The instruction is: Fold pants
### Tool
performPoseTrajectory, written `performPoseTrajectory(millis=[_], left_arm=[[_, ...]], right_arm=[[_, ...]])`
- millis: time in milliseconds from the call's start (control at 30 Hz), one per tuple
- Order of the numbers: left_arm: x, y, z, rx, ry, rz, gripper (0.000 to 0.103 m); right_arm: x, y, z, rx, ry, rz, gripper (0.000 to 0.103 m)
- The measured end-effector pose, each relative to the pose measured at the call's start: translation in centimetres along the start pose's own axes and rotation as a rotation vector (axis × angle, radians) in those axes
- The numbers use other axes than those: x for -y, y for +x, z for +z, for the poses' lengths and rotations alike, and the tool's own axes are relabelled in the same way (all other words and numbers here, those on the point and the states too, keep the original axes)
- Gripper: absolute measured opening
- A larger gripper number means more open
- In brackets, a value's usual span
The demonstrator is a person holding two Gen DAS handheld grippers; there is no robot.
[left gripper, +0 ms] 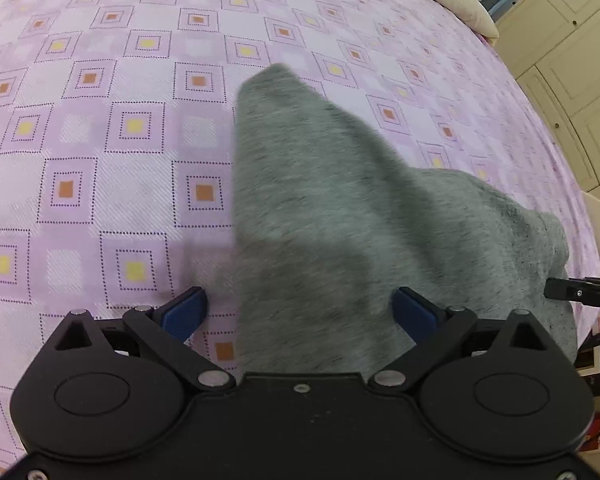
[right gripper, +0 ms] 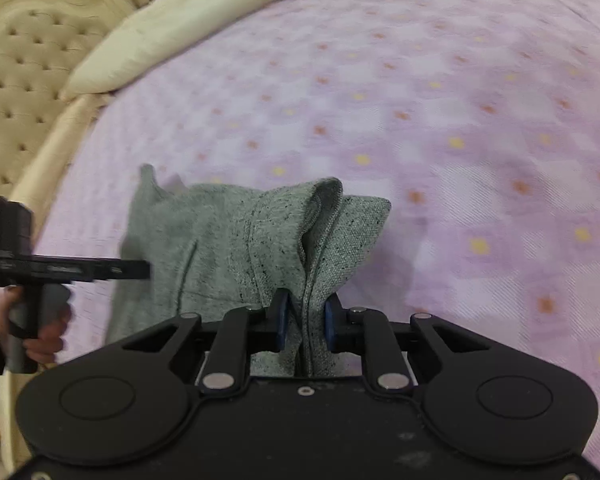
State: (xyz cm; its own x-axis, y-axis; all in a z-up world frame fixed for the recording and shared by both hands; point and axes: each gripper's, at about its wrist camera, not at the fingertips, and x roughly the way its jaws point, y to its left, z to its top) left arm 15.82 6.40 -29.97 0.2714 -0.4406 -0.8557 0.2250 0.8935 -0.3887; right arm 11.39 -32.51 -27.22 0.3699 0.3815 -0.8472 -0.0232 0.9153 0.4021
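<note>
Right tool (right gripper: 304,324) clenched on a bunched fold of grey sweatpants (right gripper: 236,240); left tool (left gripper: 300,312) released above them, over the lilac checked bedspread (left gripper: 100,120).

Motion blur smears the pants (left gripper: 320,208) in the left wrist view, so their far edge is vague. The right tongs (right gripper: 304,322) hide the pinched fabric between their pads (folds uncountable). The bed (right gripper: 460,120) pattern blurs there too.
</note>
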Motion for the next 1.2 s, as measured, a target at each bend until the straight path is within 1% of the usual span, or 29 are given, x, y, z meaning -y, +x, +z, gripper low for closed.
performPoseTrajectory(millis=[67,100,133,167,200,233,267,300,333,367,400,433,467,533,600,700,767,867,933,1033,1067,1100,1133,1167,1200], left_arm=[[0.8,0.4,0.0,-0.007,0.028,0.009,0.101],[1.1,0.6,0.1,-0.019,0.026,-0.012,0.101],[1.4,0.7,0.2,-0.037,0.015,-0.066,0.100],[1.5,0.8,0.2,-0.061,-0.005,-0.141,0.099],[1.7,1.2,0.2,-0.091,-0.035,-0.204,0.092],[2.0,1.6,0.2,-0.112,-0.058,-0.223,0.086],[2.2,1.6,0.1,-0.101,-0.067,-0.193,0.075],[2.2,1.3,0.0,-0.085,-0.080,-0.163,0.059],[1.9,0.9,-0.1,-0.073,-0.110,-0.119,0.049],[1.3,0.3,-0.2,-0.065,-0.148,-0.118,0.040],[1.0,-0.4,-0.3,-0.050,-0.183,-0.121,0.034],[1.1,-1.4,-0.3,-0.028,-0.179,-0.104,0.033],[1.7,-2.3,-0.2,-0.011,-0.142,-0.072,0.030],[3.4,-3.9,0.1,0.021,-0.043,-0.006,0.020],[3.7,-5.6,0.7,0.050,-0.023,0.021,0.020],[2.8,-7.8,2.5,0.106,-0.047,0.052,0.020],[1.7,-9.2,4.9,0.142,-0.055,0.067,0.020],[0.1,-10.2,9.1,0.181,-0.022,0.107,0.020],[-1.2,-10.3,12.3,0.181,-0.007,0.134,0.020],[-3.1,-9.5,16.1,0.158,-0.023,0.140,0.021],[-3.6,-8.9,16.9,0.152,-0.019,0.149,0.028],[-4.0,-7.9,17.7,0.138,-0.002,0.185,0.043],[-4.7,-6.8,18.1,0.122,0.018,0.265,0.047],[-5.6,-6.2,17.8,0.123,-0.002,0.368,0.045],[-6.5,-5.6,17.9,0.134,-0.052,0.475,0.035]], right_arm=[[0.3,0.2,-0.2,-0.006,0.009,-0.006,0.018],[-0.1,0.5,-0.2,-0.007,0.004,-0.013,0.018],[-0.3,0.6,-0.1,-0.008,0.000,-0.019,0.018],[-0.5,0.7,0.1,-0.010,-0.006,-0.024,0.018],[-0.7,0.8,0.2,-0.013,-0.016,-0.031,0.019],[-0.9,0.8,0.2,-0.017,-0.021,-0.036,0.019],[-0.9,0.8,0.3,-0.018,-0.019,-0.037,0.019],[-1.0,0.7,0.3,-0.017,-0.018,-0.038,0.019],[-1.2,0.4,0.3,-0.016,-0.023,-0.041,0.019],[-1.3,0.1,0.4,-0.015,-0.033,-0.046,0.019],[-1.7,-0.5,0.2,-0.012,-0.046,-0.046,0.019],[-2.1,-0.8,0.2,-0.007,-0.060,-0.054,0.019],[-2.8,-1.2,0.4,-0.002,-0.077,-0.059,0.019],[-4.2,-2.0,0.9,0.015,-0.105,-0.060,0.019],[-5.8,-2.9,1.7,0.045,-0.138,-0.056,0.019],[-8.2,-3.4,4.0,0.087,-0.187,-0.048,0.019],[-9.6,-3.0,6.3,0.107,-0.204,-0.035,0.019],[-11.6,-1.4,10.6,0.134,-0.211,-0.016,0.018],[-12.8,0.3,13.7,0.138,-0.202,-0.005,0.018],[-14.1,2.9,17.5,0.138,-0.182,-0.005,0.019],[-14.3,3.9,18.4,0.132,-0.168,-0.004,0.019],[-14.3,4.9,19.3,0.130,-0.160,-0.007,0.021],[-14.2,6.1,19.8,0.137,-0.159,-0.036,0.028],[-13.9,7.5,20.5,0.141,-0.148,-0.110,0.030],[-13.7,8.8,20.9,0.131,-0.128,-0.239,0.032]])
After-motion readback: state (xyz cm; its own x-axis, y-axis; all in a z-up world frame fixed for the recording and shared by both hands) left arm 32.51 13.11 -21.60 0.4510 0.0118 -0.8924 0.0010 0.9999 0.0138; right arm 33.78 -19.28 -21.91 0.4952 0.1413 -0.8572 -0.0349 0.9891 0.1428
